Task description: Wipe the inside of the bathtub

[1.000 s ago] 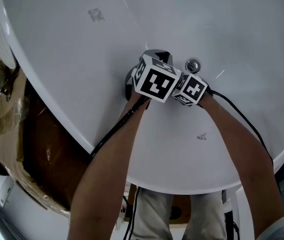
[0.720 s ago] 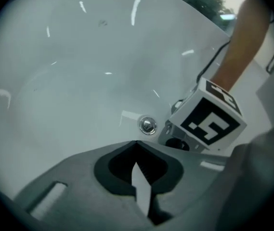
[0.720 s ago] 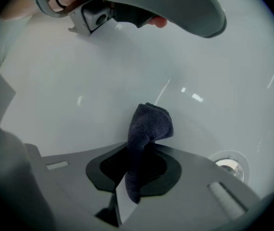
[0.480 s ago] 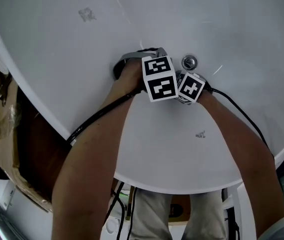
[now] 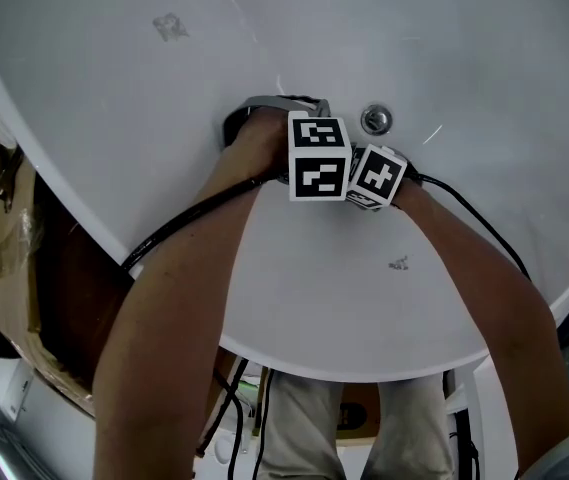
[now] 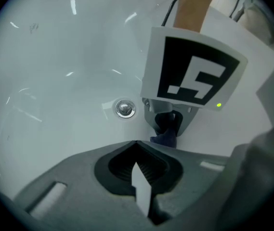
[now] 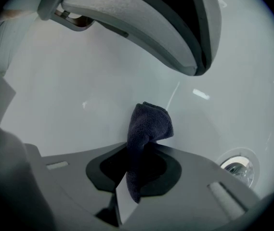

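1. Right gripper point(image 7: 132, 177) is clamped tight on a small dark-blue folded microfibre cloth point(image 7: 149, 124), whose tip looks to be down on the tub floor.
2. Left gripper point(image 6: 139, 177) is just beside it at 9 o'clock, jaws together and nothing in them.
3. Round chrome drain point(image 5: 375, 120) is close by, at 1 o'clock.
4. White glossy bathtub point(image 5: 444, 38) has a grey smudge point(image 5: 169, 26) showing at 11 o'clock. My call: only the drain area is being worked, and most of the basin is left.

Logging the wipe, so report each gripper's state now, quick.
Left gripper: closed, fingers together, nothing held.
Right gripper: closed on the dark cloth.
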{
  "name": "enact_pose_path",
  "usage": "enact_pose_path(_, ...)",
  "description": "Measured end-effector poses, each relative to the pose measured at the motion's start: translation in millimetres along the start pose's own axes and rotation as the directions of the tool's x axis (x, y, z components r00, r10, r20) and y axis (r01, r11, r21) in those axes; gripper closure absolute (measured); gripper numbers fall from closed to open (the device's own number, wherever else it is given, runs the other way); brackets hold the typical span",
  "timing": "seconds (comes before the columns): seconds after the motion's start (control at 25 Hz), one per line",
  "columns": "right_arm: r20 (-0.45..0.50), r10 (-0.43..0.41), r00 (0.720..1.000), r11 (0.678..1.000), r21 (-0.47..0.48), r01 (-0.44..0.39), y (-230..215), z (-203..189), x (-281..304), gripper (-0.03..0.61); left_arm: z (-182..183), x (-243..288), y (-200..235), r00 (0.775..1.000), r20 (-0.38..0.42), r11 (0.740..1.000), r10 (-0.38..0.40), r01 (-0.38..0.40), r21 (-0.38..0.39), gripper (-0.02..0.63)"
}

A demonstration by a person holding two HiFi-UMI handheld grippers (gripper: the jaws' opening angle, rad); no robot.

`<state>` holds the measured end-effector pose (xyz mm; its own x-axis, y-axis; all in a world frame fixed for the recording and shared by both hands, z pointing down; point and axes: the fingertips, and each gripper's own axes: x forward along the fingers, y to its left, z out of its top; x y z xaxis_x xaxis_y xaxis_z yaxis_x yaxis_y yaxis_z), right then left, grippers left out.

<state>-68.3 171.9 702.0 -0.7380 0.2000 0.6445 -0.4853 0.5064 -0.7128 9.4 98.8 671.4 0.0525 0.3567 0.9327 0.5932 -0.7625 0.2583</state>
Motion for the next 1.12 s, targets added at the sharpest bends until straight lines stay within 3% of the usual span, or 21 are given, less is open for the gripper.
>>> enact_pose_path(0.28,0.003,0.041,0.999,0.998,0.038,-0.041,24,-5,-6,0.529,6,-13,-4,1.0,-0.01,1.0,0.0,0.0,0.024,0.615)
enact_pose_path(1.12,0.078,0.154,0.985,0.988,0.002,-0.155,120,26,-46,0.529,33,-52,-31,0.999,0.006,0.999,0.033,-0.033,0.005,0.615)
